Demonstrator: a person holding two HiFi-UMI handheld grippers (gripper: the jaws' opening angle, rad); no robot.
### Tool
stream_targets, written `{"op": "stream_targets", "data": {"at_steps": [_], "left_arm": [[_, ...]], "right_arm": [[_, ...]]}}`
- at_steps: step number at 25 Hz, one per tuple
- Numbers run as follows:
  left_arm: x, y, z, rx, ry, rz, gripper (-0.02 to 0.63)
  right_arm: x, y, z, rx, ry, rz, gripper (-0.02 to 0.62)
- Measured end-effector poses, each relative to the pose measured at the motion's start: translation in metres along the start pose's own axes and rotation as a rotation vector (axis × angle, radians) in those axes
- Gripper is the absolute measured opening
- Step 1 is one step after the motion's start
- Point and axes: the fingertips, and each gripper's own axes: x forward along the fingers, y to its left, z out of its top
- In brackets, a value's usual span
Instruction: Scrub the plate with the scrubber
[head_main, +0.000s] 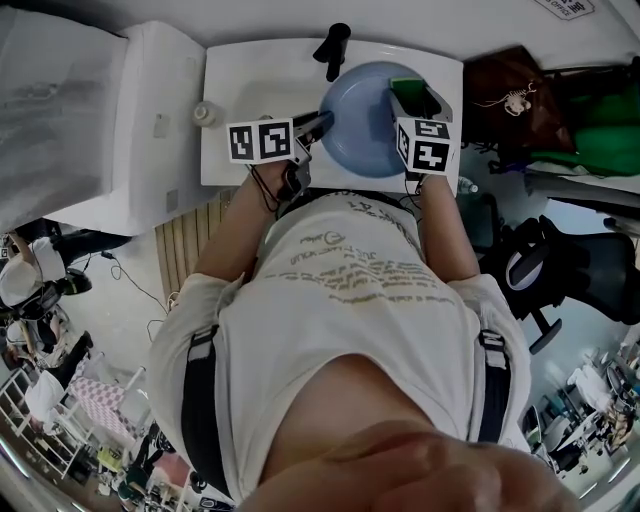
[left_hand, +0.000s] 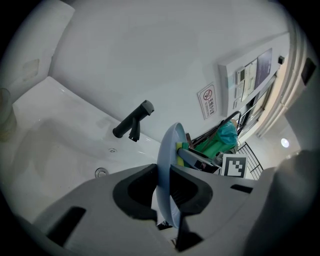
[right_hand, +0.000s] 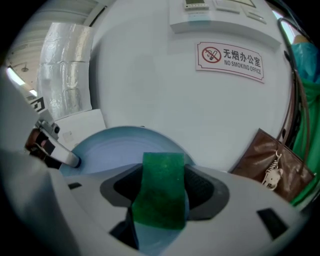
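Left gripper (left_hand: 164, 192) pinches the plate (left_hand: 167, 150) by its rim while the right gripper (right_hand: 162, 187) clamps the scrubber (right_hand: 159, 210) against it, so scrubbing seems under way, unfinished.

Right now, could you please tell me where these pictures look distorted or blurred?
Head view: fisheye bends the white sink, light even. Left gripper view: black corners, pale blue round plate sharp. Right gripper view: green scrubber pad softly blurred.

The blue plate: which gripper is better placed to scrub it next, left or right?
Right, I think. The right gripper is shut on the green scrubber at the face of the plate. The left gripper clamps the plate's rim over the sink, so it should only hold.
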Motion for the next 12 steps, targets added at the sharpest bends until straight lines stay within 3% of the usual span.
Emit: {"op": "stream_targets", "data": {"at_steps": [4,12], "left_arm": [[-0.002,0.005,0.001,-0.042,-0.015,0.000,0.061],[-0.008,0.012,0.014,-0.038,-0.068,0.037,0.061]], "right_arm": [[-0.003,-0.003,-0.011,0.005,0.020,-0.003,0.253],[-0.010,0.005,-0.036,-0.026,0.098,-0.005,0.253]]}}
